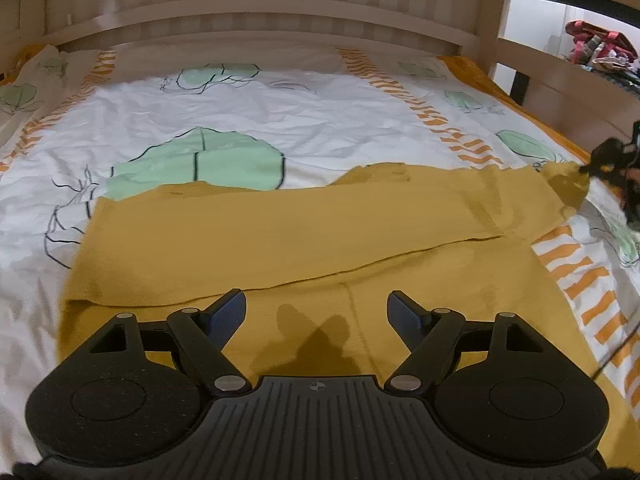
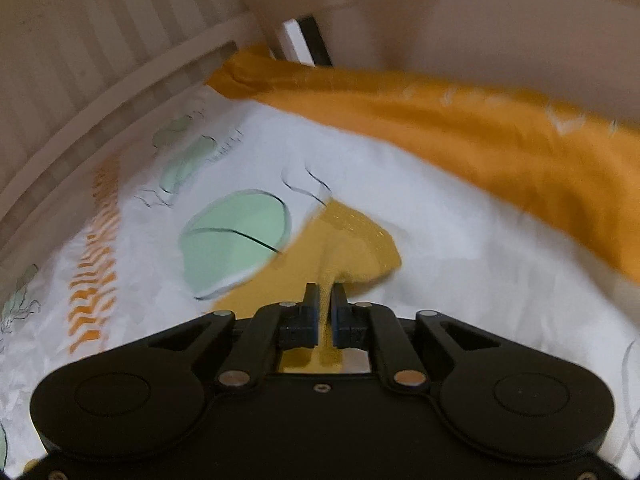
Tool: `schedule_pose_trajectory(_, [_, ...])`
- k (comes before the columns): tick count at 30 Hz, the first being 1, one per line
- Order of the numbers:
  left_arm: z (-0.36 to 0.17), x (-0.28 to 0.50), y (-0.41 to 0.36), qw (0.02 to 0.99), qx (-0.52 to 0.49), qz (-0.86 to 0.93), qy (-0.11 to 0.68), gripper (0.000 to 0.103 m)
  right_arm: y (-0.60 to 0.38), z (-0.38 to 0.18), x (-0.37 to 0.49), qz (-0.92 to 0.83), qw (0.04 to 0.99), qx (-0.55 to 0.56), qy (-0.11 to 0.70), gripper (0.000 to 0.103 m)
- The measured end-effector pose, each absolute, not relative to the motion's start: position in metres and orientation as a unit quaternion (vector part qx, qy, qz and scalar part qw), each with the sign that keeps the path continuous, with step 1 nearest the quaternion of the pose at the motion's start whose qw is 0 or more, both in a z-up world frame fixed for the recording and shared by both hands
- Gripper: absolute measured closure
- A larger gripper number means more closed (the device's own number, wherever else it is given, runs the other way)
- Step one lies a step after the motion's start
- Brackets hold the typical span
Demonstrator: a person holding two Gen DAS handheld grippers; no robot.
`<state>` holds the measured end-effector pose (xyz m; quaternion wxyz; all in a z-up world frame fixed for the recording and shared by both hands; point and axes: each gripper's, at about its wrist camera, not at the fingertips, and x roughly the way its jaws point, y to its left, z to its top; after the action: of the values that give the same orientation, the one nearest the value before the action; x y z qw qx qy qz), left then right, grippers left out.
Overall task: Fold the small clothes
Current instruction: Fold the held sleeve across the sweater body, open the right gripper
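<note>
A mustard-yellow garment (image 1: 304,232) lies spread across the bed in the left wrist view, its far part folded over the near part. My left gripper (image 1: 317,304) is open and empty, hovering just over the garment's near part. My right gripper (image 2: 325,294) is shut on a corner of the same garment (image 2: 352,236), lifted a little above the sheet. In the left wrist view the right gripper (image 1: 600,168) shows at the right edge, pinching the garment's far right corner.
The bed has a white sheet (image 1: 320,108) with green leaf prints and orange stripes. A slatted wooden headboard (image 1: 260,20) runs along the far side. An orange blanket (image 2: 500,148) lies along the bed's edge. A wooden side rail (image 1: 560,76) stands at right.
</note>
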<state>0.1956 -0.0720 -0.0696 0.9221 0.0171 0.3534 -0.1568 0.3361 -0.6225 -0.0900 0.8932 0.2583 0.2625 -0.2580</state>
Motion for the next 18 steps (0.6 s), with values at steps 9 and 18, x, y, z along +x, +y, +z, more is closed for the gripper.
schedule_pose_trajectory(9, [-0.058, 0.202, -0.02, 0.909, 0.017, -0.163, 0.384, 0.026, -0.521, 0.018, 0.327, -0.172, 0.94, 0.164, 0.246, 0.09])
schedule_pose_trajectory(18, [-0.059, 0.217, 0.031, 0.907, 0.018, -0.126, 0.4, 0.026, -0.364, 0.058, 0.328, -0.034, 0.956, 0.128, 0.262, 0.09])
